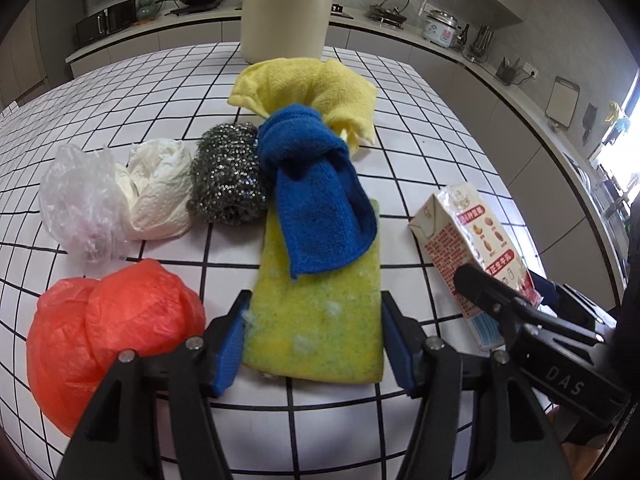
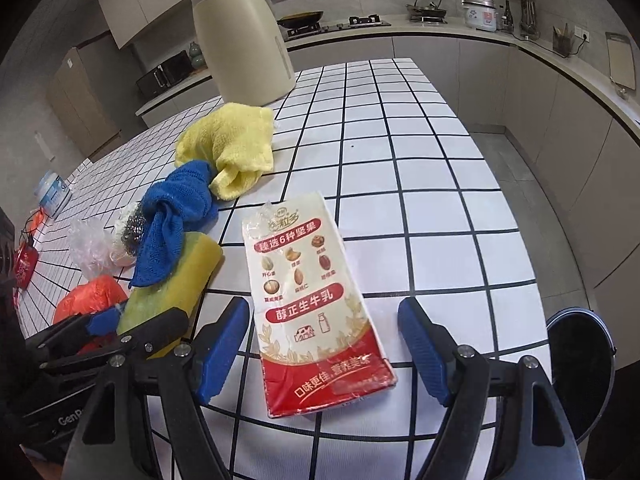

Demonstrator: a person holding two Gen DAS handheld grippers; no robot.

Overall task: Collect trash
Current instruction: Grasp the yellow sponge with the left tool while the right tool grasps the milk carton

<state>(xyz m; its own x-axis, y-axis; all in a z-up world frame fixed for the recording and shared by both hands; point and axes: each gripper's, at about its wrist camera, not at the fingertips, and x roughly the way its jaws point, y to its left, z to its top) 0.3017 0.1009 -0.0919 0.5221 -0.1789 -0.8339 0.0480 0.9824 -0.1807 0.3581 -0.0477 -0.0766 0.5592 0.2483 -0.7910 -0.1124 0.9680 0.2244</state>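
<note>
My left gripper [image 1: 314, 344] has its blue pads against both sides of a yellow-green sponge [image 1: 320, 316] lying on the tiled table. A blue cloth [image 1: 320, 200] drapes over the sponge's far end. My right gripper [image 2: 324, 344] is open, its fingers either side of a flattened red-and-white milk carton [image 2: 316, 308] on the table, not touching it. The carton also shows in the left wrist view [image 1: 472, 256]. To the left lie a red plastic bag [image 1: 108, 336], a clear plastic bag [image 1: 84, 204] and a crumpled white paper [image 1: 160, 188].
A steel wool scrubber [image 1: 228, 176] and a yellow cloth [image 1: 308, 88] lie behind the sponge. A cream jug [image 2: 240, 36] stands at the table's far side. A dark round bin [image 2: 580, 368] sits on the floor past the table's right edge.
</note>
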